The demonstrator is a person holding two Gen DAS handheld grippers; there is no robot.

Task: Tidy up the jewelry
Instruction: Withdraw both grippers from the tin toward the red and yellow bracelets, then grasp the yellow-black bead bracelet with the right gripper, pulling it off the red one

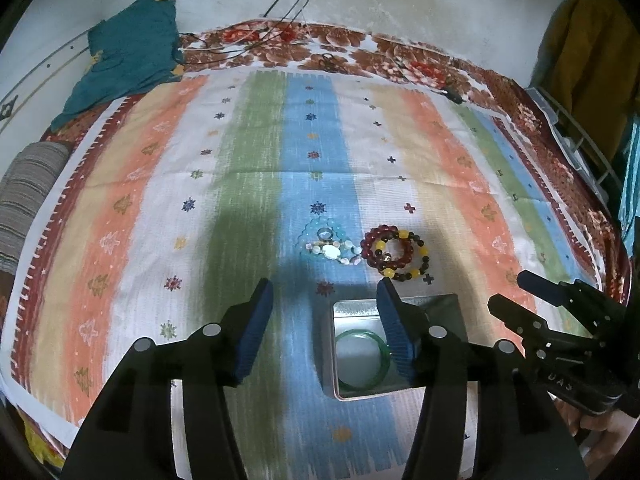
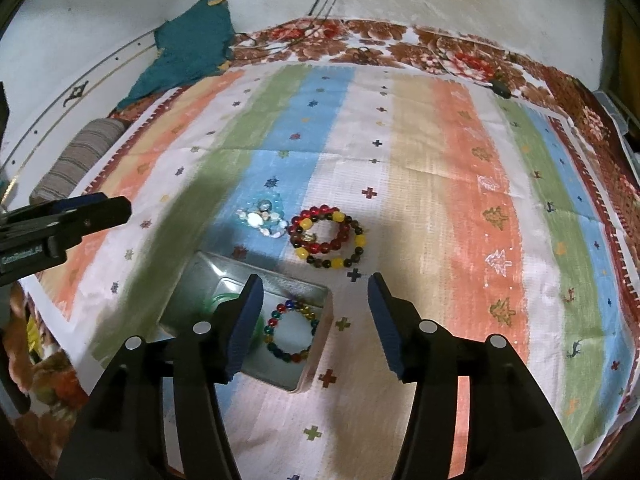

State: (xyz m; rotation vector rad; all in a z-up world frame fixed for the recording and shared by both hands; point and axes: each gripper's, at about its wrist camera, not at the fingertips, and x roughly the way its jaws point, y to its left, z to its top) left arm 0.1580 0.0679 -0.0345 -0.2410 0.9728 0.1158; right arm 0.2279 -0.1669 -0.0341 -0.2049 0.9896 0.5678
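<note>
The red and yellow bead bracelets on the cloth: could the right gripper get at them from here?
Probably yes. The red and yellow bead bracelets lie uncovered just ahead of the open, empty right gripper; the metal tin sits nearer and left, off the path.

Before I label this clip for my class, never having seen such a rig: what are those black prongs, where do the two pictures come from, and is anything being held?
A person holds one hand-held gripping tool in each hand. Each picture comes from a camera on a tool, looking along its two blue-padded prongs: the left tool in one, the right tool in the other. Both stand open and hold nothing. On the striped cloth sits a metal tin containing a green bangle and a multicoloured bead bracelet. Beyond the tin, still on the cloth, lie red and yellow bead bracelets and a pale blue and white jewelry pile.
</note>
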